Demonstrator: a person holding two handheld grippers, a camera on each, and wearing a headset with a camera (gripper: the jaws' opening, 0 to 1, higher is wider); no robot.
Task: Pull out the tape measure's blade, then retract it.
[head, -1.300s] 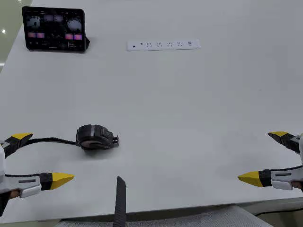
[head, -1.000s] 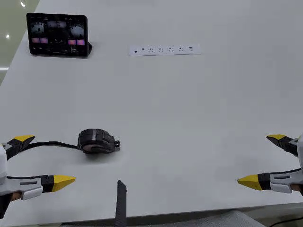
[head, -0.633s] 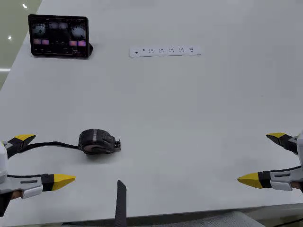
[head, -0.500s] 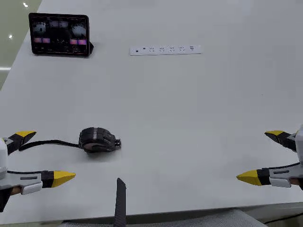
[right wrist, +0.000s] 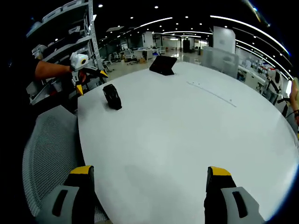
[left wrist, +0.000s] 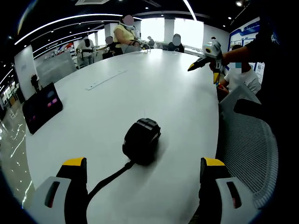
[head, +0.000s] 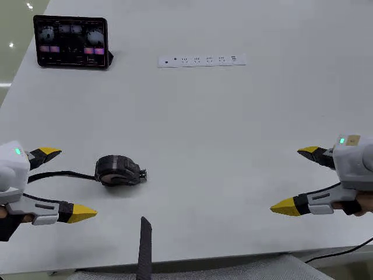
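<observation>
nothing done yet, by the look: tape measure (head: 118, 170) lies on white table (head: 233, 116), front-left, blade in, strap (head: 64, 173) trailing twd left gripper (head: 70, 182), near it, jaws wide, empty. right gripper (head: 292, 179) well apart, wide too. pull + retract both to do.

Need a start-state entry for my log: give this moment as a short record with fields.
tape measure: lying on the table, no blade seen drawn out
strap: black, trails from the tape measure toward the left gripper
left gripper: open, short of the tape measure, strap running in between its jaws
right gripper: open, holds nothing, far to the right of the tape measure
tablet: propped at the far left, screen lit
power strip: white, flat at the far middle
</observation>
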